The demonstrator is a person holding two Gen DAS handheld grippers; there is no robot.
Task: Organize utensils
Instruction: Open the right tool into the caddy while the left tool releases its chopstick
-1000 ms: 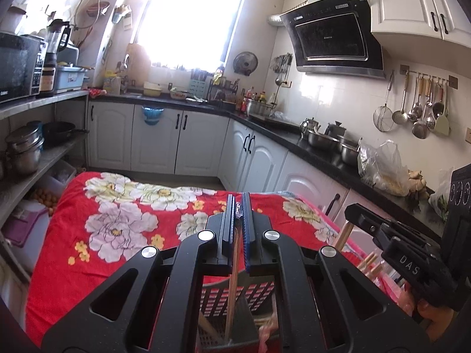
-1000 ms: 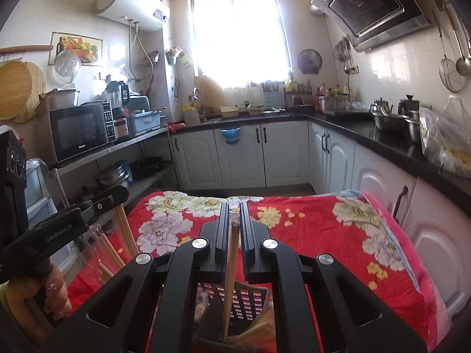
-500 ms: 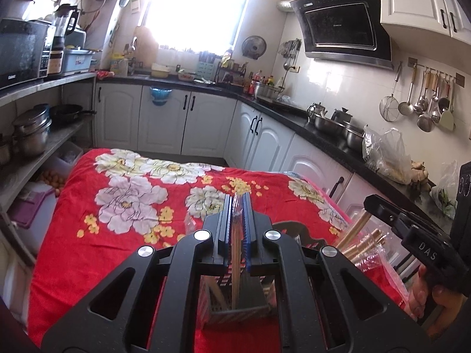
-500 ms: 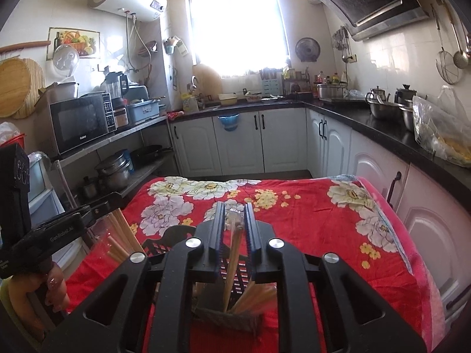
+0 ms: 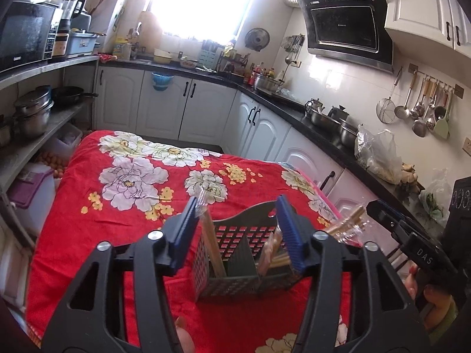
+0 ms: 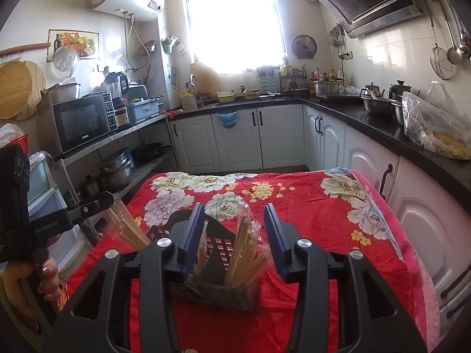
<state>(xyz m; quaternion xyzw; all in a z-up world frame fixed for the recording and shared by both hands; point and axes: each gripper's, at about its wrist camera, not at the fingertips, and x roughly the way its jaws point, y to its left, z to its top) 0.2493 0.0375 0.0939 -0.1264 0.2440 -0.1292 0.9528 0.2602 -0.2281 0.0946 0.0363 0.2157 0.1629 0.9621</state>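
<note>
Left wrist view | left tongs (image 5: 237, 229), right tongs (image 6: 234, 236) just opened, apart, pads clear | wrapped wooden chopsticks (image 6: 241, 250) standing in dark slotted plastic caddy (image 5: 244, 253) on red floral-clothed surface (image 5: 117, 206) | step: release; next: withdraw clear

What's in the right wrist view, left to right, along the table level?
Left gripper held by a hand → wrapped chopsticks beside it → black utensil holder with chopsticks inside → bare red floral tablecloth → white cabinet doors.
</note>
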